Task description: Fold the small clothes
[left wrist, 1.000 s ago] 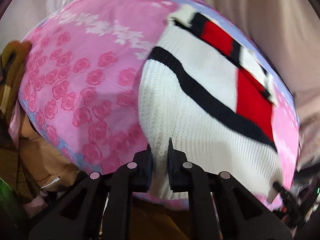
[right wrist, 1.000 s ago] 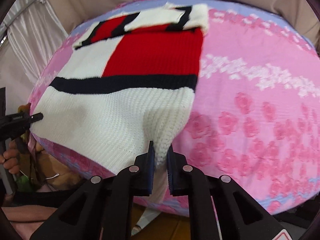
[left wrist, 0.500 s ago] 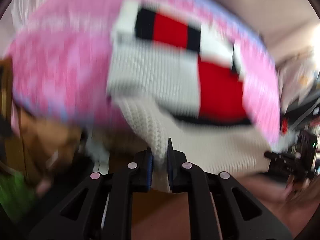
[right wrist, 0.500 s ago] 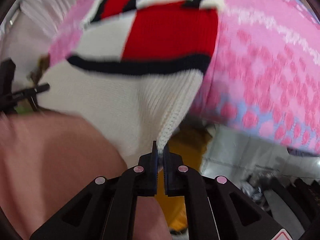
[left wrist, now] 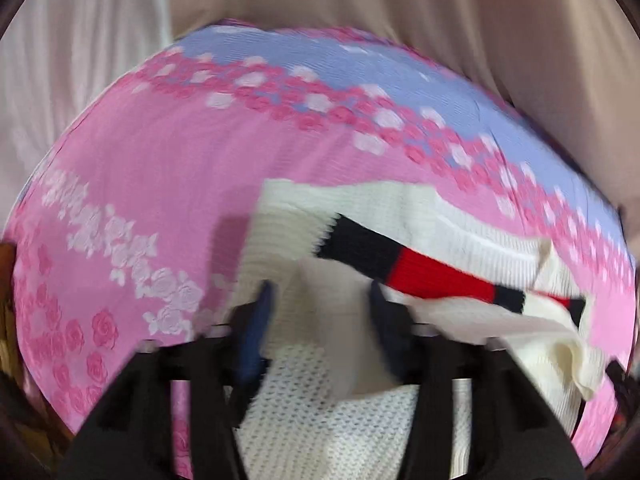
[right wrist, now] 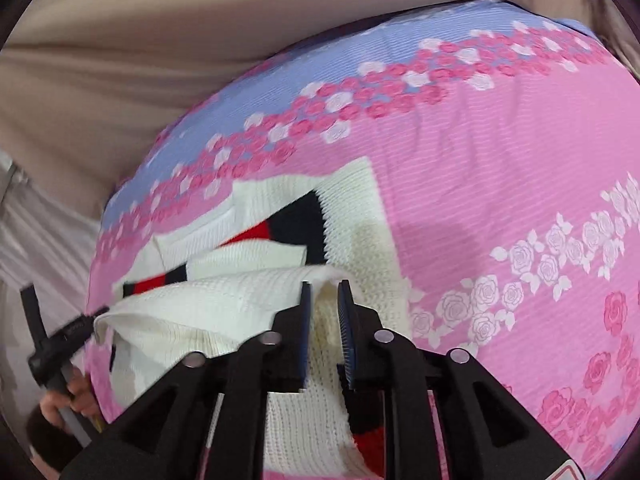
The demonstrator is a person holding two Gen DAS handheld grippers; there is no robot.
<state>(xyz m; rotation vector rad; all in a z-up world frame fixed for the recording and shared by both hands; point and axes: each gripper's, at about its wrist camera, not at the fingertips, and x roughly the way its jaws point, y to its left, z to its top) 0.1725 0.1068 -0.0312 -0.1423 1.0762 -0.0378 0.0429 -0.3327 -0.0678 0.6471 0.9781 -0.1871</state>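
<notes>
Left wrist view: left tongs now spread wide, hem released. Right tongs part-open, grip loosened. Sweater, earlier flat, now doubled over on pink bedspread. Fold laid; smoothing likely next.

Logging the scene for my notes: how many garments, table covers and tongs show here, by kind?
Knit sweaters: 1, white with red and black blocks
Floral table covers: 1
Tongs: 2, left tongs and right tongs
Total: 4
</notes>
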